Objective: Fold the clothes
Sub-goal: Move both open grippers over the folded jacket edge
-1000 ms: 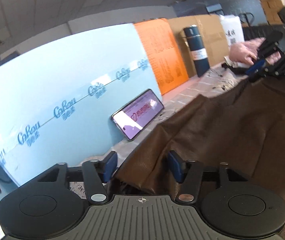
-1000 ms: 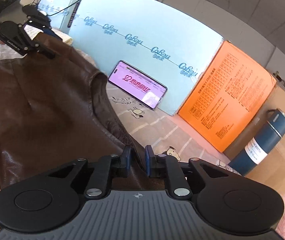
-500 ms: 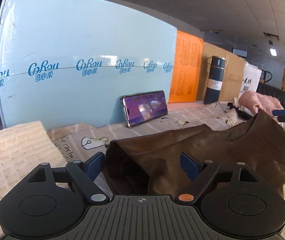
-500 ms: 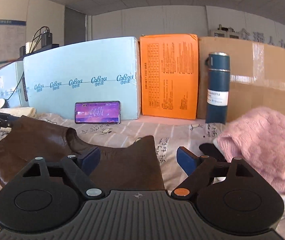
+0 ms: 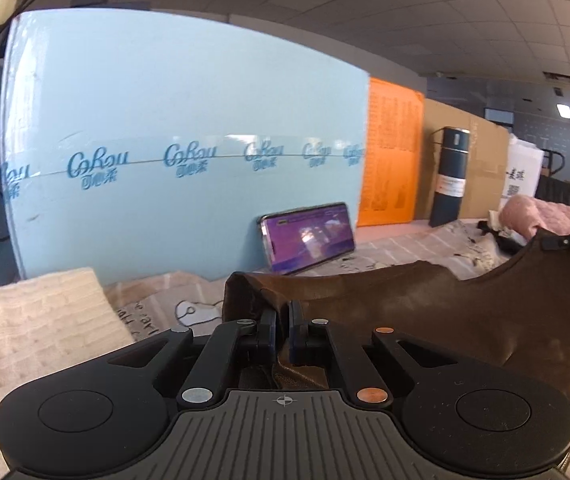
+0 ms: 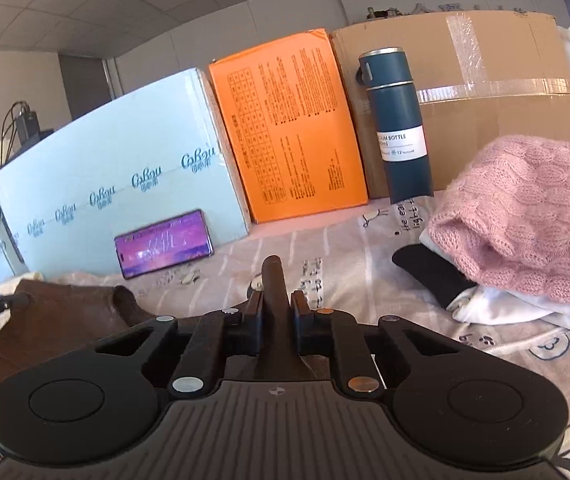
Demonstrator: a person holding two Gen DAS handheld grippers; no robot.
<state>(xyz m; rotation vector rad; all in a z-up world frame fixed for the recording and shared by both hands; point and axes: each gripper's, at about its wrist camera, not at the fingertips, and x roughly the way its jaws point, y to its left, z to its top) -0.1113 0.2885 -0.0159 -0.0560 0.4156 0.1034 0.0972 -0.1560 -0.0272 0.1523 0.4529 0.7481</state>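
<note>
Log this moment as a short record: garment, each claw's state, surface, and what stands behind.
garment: brown leather-look garment, partly lifted off the patterned bedsheet
left claw: shut on a garment edge
right claw: shut on a pinched fold that sticks up between the fingers
beside: pink knit sweater, right; cream knit cloth, left
behind: phone, light blue box, orange box, blue bottle

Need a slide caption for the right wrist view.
Right gripper shut on a brown leather garment, beside a pink knitted sweater.

Both claws — left claw (image 5: 281,330), right claw (image 6: 277,314) — have clamped the brown garment (image 5: 445,312).
</note>
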